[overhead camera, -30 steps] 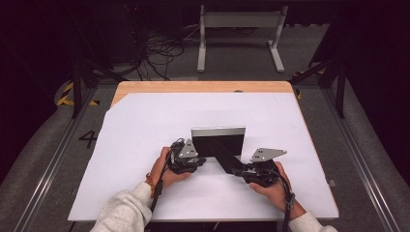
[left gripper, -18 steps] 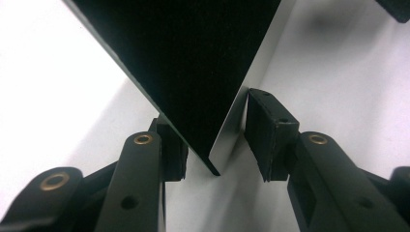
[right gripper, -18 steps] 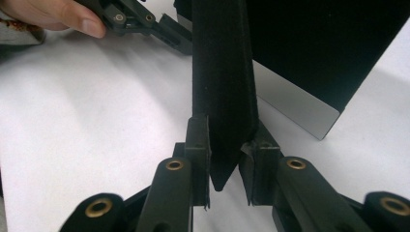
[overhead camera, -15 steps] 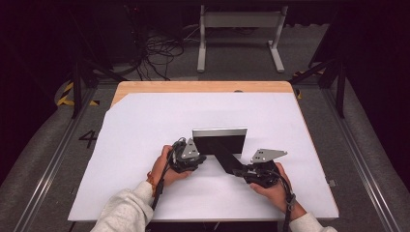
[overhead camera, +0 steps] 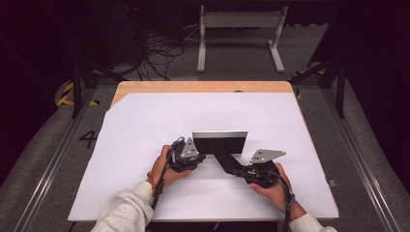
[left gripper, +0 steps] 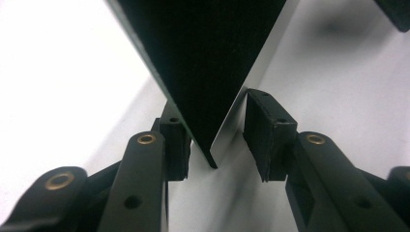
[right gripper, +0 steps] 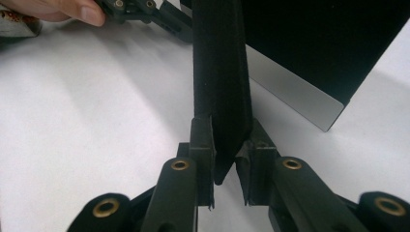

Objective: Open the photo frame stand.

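Two hand-held grippers work the black felt-lined, silver-edged folding case (overhead camera: 220,145): right hand-held gripper (overhead camera: 240,170) clamps its flap at 5 o'clock; left hand-held gripper (overhead camera: 199,157) gapes around a corner. Close it squarely before lifting.

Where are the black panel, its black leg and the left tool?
black panel (overhead camera: 220,145), high view, dark back face.
black leg (right gripper: 221,72), right gripper view, middle of the strip.
left tool (left gripper: 216,137), left gripper view, midway between its tips.

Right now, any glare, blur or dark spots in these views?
High view: table evenly lit, surroundings nearly black. Left gripper view: white surface blown out at left, black panel textureless, soft shadow upper right. Right gripper view: jaws sharp, hand slightly soft, shadows faint.
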A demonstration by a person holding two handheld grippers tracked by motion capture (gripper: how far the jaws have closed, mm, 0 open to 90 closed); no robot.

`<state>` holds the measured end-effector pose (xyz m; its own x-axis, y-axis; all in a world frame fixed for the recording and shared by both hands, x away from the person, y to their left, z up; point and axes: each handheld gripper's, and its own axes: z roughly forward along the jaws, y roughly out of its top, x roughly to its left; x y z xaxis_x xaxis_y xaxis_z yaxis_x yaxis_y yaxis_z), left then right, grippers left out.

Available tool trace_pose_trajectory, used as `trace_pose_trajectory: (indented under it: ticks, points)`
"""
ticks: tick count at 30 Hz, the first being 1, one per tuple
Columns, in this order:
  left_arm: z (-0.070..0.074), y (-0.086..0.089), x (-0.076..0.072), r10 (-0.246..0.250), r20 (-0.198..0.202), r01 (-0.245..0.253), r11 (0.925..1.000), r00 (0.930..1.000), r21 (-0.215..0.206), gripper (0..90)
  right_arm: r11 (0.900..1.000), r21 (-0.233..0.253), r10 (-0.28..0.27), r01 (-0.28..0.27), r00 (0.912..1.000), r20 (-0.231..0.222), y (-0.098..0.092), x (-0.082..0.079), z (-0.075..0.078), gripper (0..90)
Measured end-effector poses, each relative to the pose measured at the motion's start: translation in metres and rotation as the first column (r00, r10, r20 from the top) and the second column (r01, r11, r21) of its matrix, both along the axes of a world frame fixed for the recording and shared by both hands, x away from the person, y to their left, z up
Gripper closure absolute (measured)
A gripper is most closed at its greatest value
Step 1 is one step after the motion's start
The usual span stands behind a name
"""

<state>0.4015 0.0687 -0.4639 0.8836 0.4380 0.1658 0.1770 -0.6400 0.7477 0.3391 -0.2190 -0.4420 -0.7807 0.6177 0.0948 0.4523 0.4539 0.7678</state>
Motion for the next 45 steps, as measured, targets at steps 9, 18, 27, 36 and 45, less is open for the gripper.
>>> trace_pose_trajectory:
  ticks: [9,18,27,36,45]
  points:
    - [0.009,0.009,0.001,-0.015,-0.025,0.013,0.9952,0.9996,-0.097,61.1,1.000,0.015,-0.005,0.005,1.0000,0.003,-0.002,-0.001,0.002,77.9]
    - [0.011,0.009,0.001,-0.028,-0.029,0.025,0.9924,0.9992,-0.120,56.5,1.000,0.009,0.014,-0.014,0.9999,-0.002,-0.001,-0.003,0.004,78.9]
    - [0.010,0.008,0.001,-0.023,-0.031,0.020,0.9936,0.9992,-0.111,60.1,0.999,-0.031,0.034,-0.034,0.9994,-0.005,0.001,-0.008,0.001,80.8]
    - [0.009,0.007,0.000,-0.029,-0.031,0.026,0.9951,0.9991,-0.095,65.5,0.998,-0.037,0.057,-0.057,0.9984,-0.003,0.002,-0.010,0.002,80.9]
    - [0.009,0.006,-0.002,-0.041,-0.032,0.039,0.9958,0.9986,-0.083,66.5,0.996,-0.057,0.071,-0.072,0.9974,-0.012,0.002,-0.015,0.002,79.6]
